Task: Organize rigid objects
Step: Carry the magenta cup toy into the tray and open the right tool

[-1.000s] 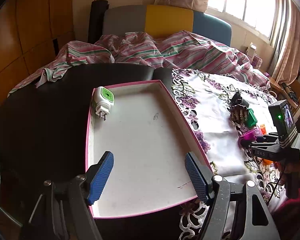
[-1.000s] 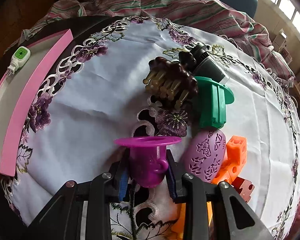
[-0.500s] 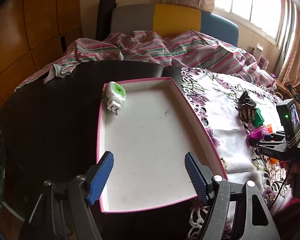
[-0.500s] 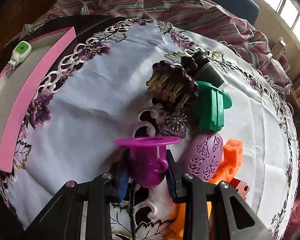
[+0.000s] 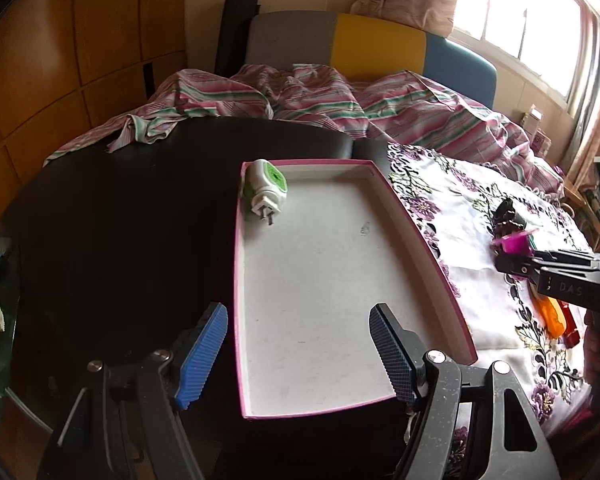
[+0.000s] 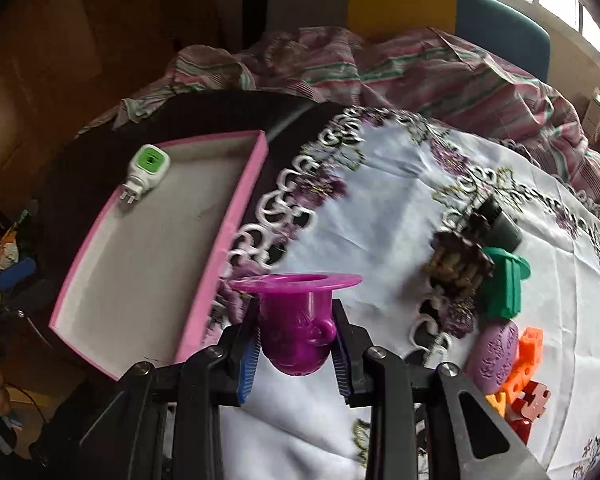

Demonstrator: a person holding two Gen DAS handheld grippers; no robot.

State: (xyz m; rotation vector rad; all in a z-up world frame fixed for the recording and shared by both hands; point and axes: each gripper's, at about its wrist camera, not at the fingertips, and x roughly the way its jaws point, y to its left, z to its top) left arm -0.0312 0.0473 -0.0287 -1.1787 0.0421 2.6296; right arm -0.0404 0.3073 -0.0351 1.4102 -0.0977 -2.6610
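My right gripper point(image 6: 296, 354) is shut on a purple flanged cup point(image 6: 298, 316), held in the air over the white embroidered cloth point(image 6: 380, 216), just right of the pink-rimmed tray point(image 6: 236, 208). The left wrist view shows that cup point(image 5: 514, 242) at the far right, in the right gripper point(image 5: 518, 260). My left gripper point(image 5: 300, 350) stands open over the near end of the tray point(image 5: 424, 236), nothing between its blue pads. A white and green plug adapter point(image 5: 265, 190) point(image 6: 146, 172) lies in the tray's far left corner.
On the cloth to the right lie a green flanged cup point(image 6: 502, 284), a brown toothed piece point(image 6: 458, 258), a dark cylinder point(image 6: 500, 224), a lilac oval point(image 6: 496, 354) and orange and red blocks point(image 6: 528, 364). Striped bedding point(image 5: 320, 100) lies beyond the dark table point(image 5: 120, 220).
The right gripper has lifted the purple cup off the cloth and swung it left toward the tray. The left gripper has drifted left, so the tray sits further right in its view.
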